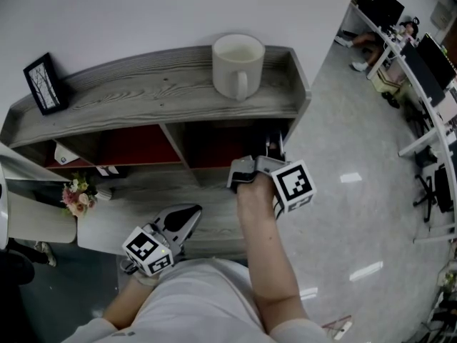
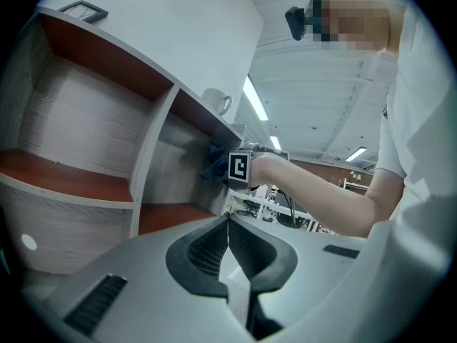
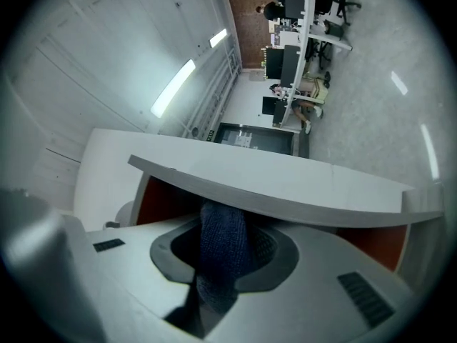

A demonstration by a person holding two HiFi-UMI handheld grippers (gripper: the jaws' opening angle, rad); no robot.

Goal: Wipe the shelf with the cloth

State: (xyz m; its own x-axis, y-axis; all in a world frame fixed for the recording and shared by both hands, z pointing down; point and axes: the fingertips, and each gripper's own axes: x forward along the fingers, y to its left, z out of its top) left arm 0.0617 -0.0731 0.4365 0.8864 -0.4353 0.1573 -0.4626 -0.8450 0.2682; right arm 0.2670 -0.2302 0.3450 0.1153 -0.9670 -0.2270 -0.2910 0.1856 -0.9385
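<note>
The right gripper (image 1: 271, 156) reaches into the right-hand compartment of the shelf (image 1: 143, 95), pinching a dark blue cloth (image 3: 221, 252) that rises to the underside of the top board. The left gripper (image 1: 189, 216) hangs low before the shelf, jaws pressed together, empty. A white mug (image 1: 238, 64) stands near the top board's right end, and a picture frame (image 1: 44, 84) at its left end.

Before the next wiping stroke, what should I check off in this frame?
1. Cloth clamped in the right gripper: ok, blue knit sits between the jaws.
2. Cloth pressed on a surface of the shelf: cannot tell, contact inside the right compartment is hidden.
3. Left gripper out of the way: ok, shut, empty, held low.
4. Mug safe: ok, upright on the top board, apart from both grippers.
5. Picture frame clear: ok, at the far left end.
</note>
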